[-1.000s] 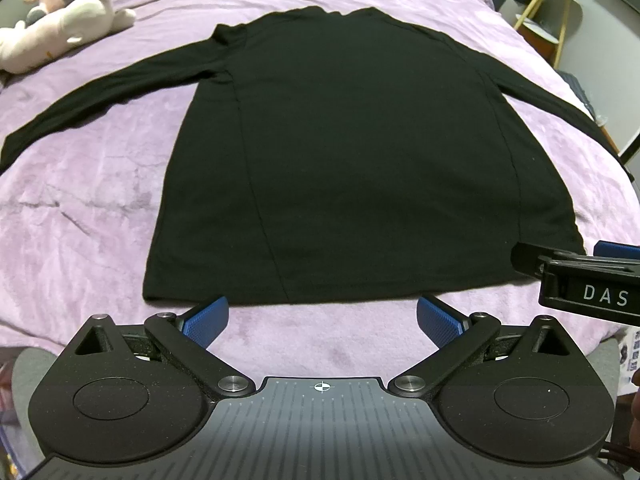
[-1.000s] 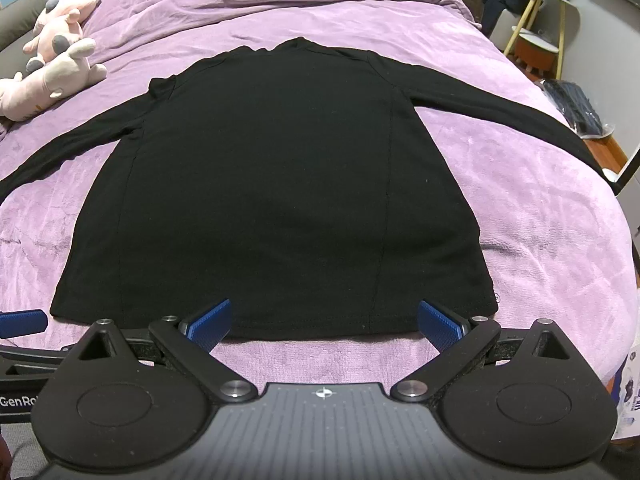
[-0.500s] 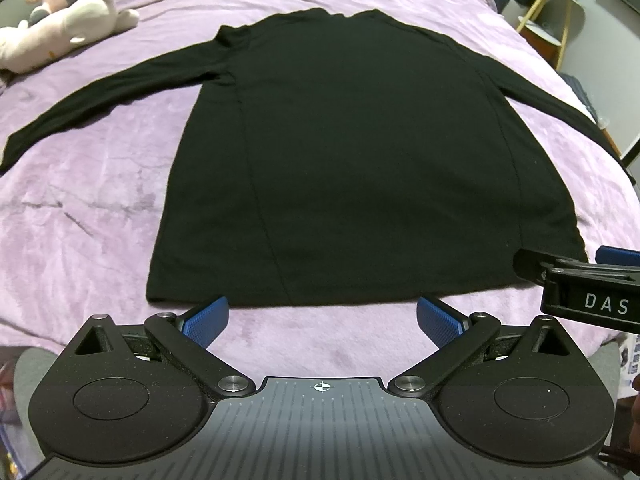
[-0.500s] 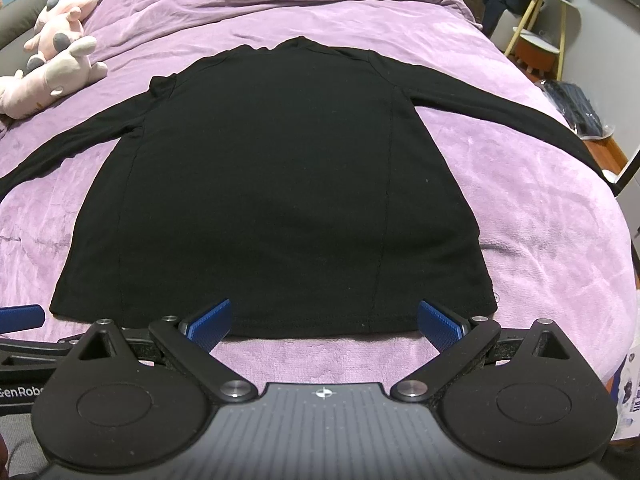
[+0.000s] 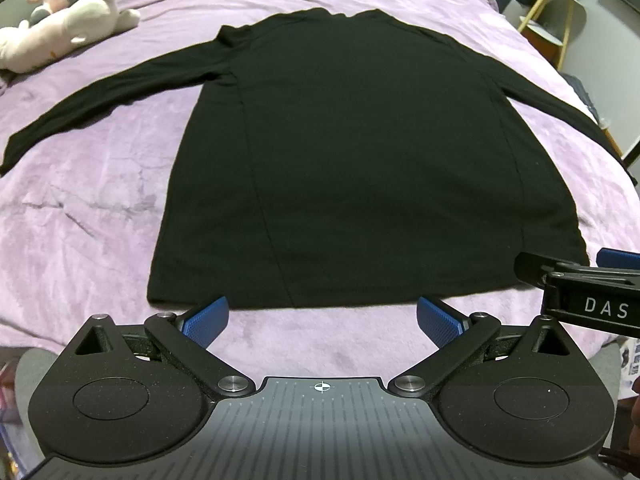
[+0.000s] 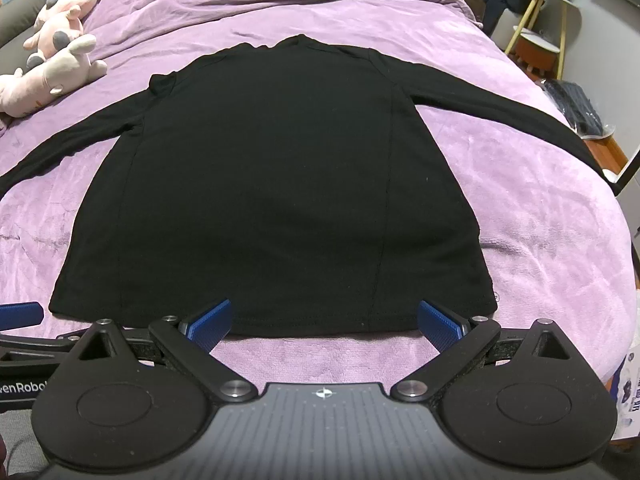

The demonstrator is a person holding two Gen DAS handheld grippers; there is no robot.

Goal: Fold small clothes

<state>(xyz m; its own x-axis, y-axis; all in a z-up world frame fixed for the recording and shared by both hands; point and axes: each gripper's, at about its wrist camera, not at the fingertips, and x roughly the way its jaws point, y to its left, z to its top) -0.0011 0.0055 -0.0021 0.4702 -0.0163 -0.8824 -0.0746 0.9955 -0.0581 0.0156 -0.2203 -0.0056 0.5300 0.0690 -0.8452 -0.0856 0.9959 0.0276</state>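
A black long-sleeved top [image 5: 360,160] lies flat on the purple bedspread [image 5: 80,220], hem just ahead of both tongs. The left gripper [image 5: 322,320] and right gripper [image 6: 324,320] are spread wide, empty. Only the right wrist view shows the whole right sleeve [image 6: 500,120].

The shirt [image 5: 360,152] lies flat on the bed [image 5: 80,208], plush toys [image 5: 68,16] beyond its left sleeve.
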